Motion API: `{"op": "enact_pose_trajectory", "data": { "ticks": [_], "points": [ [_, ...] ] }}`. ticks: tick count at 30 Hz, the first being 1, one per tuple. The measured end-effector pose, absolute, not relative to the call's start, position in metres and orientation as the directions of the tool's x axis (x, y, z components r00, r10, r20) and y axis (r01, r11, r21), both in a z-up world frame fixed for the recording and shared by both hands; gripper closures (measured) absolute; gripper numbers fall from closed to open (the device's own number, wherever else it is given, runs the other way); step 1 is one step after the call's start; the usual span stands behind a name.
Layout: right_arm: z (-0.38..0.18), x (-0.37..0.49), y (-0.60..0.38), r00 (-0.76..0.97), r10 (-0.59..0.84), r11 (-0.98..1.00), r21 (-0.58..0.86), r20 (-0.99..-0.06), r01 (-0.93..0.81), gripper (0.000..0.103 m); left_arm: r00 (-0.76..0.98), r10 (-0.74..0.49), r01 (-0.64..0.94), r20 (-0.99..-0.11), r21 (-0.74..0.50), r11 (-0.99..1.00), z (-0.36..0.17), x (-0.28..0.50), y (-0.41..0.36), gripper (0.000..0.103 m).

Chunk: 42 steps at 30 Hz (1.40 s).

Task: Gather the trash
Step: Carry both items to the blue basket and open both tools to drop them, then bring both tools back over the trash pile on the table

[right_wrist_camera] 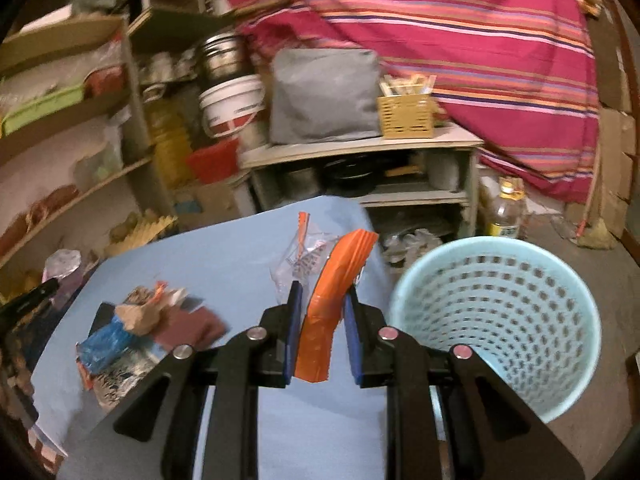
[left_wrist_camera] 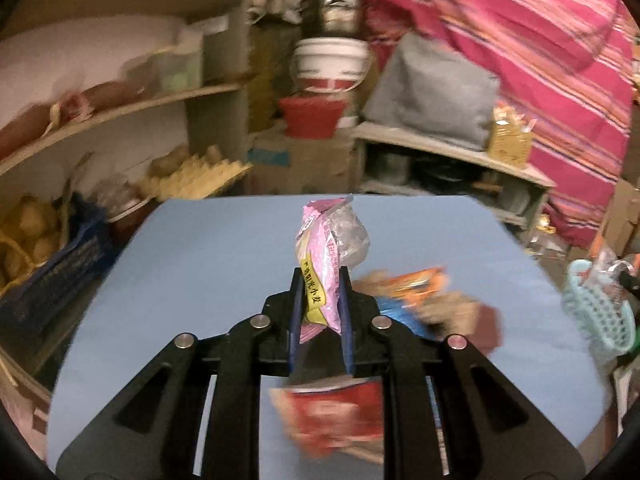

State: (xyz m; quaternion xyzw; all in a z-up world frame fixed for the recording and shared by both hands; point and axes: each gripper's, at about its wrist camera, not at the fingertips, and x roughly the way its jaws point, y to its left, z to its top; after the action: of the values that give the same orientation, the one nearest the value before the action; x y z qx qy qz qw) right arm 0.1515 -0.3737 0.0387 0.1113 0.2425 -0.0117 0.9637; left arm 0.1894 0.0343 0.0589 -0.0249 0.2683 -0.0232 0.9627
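At centre frame in the left wrist view, our left hand-held gripper (left_wrist_camera: 320, 276) pinches a pink snack wrapper (left_wrist_camera: 320, 256) that stands upright above the blue surface (left_wrist_camera: 200, 260); a red wrapper (left_wrist_camera: 336, 416) lies blurred at lower centre; in the right wrist view, our right hand-held gripper (right_wrist_camera: 320, 292) clamps an orange wrapper (right_wrist_camera: 332, 292) with clear plastic (right_wrist_camera: 300, 252) just beside it; the pale blue perforated wastebasket (right_wrist_camera: 496, 320) stands at right on the floor; a pile of wrappers (right_wrist_camera: 140, 328) sits at left.
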Motion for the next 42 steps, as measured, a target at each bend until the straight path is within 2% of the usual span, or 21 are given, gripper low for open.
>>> {"op": "enact_pose_trajectory", "data": {
  "ticks": [5,10,15,22,29,30,32,34,38,40,41,42],
  "points": [
    [0.038,0.139,-0.42,0.879,-0.089,0.971,0.156,-0.469,0.181,0.082,0.845,-0.185,0.155,-0.502,-0.101,0.983,0.063,0.184,-0.047,0.088],
    [0.032,0.129,-0.461,0.859,-0.177,0.96,0.108,-0.481,0.259,0.082,0.786,-0.324,0.301,-0.527,-0.133,0.944,0.043,0.185,-0.146,0.088],
    [0.026,0.125,-0.496,0.842,-0.213,0.944,0.118,-0.496,0.308,0.082,0.732,-0.429,0.409,-0.529,-0.162,0.898,0.029,0.185,-0.228,0.088],
    [0.017,0.134,-0.525,0.833,-0.204,0.93,0.165,-0.514,0.33,0.082,0.663,-0.497,0.506,-0.56,-0.154,0.849,0.013,0.195,-0.316,0.088],
    [0.006,0.141,-0.546,0.817,-0.198,0.913,0.202,-0.541,0.355,0.082,0.625,-0.518,0.557,-0.585,-0.131,0.82,0.005,0.213,-0.361,0.087],
    [0.005,0.142,-0.548,0.816,-0.199,0.912,0.203,-0.544,0.357,0.082,0.62,-0.517,0.559,-0.59,-0.13,0.819,0.004,0.215,-0.365,0.084],
    [0.004,0.143,-0.548,0.813,-0.2,0.908,0.208,-0.547,0.363,0.082,0.611,-0.517,0.559,-0.6,-0.136,0.818,0.003,0.219,-0.368,0.07],
    [0.003,0.144,-0.548,0.812,-0.196,0.905,0.218,-0.549,0.366,0.082,0.61,-0.517,0.552,-0.6,-0.146,0.821,0.003,0.224,-0.363,0.05],
    [0.002,0.148,-0.545,0.811,-0.19,0.906,0.219,-0.554,0.362,0.082,0.627,-0.503,0.527,-0.595,-0.151,0.836,0.006,0.227,-0.352,0.035],
    [0.0,0.151,-0.542,0.805,-0.182,0.909,0.215,-0.565,0.356,0.078,0.649,-0.487,0.506,-0.584,-0.146,0.85,0.01,0.225,-0.344,0.022],
    [-0.001,0.153,-0.54,0.798,-0.187,0.91,0.206,-0.573,0.361,0.075,0.663,-0.476,0.494,-0.577,-0.141,0.858,0.012,0.223,-0.338,0.02],
    [-0.003,0.152,-0.539,0.791,-0.197,0.908,0.197,-0.579,0.37,0.061,0.681,-0.462,0.479,-0.568,-0.133,0.868,0.015,0.221,-0.33,0.017]
  ]
}}
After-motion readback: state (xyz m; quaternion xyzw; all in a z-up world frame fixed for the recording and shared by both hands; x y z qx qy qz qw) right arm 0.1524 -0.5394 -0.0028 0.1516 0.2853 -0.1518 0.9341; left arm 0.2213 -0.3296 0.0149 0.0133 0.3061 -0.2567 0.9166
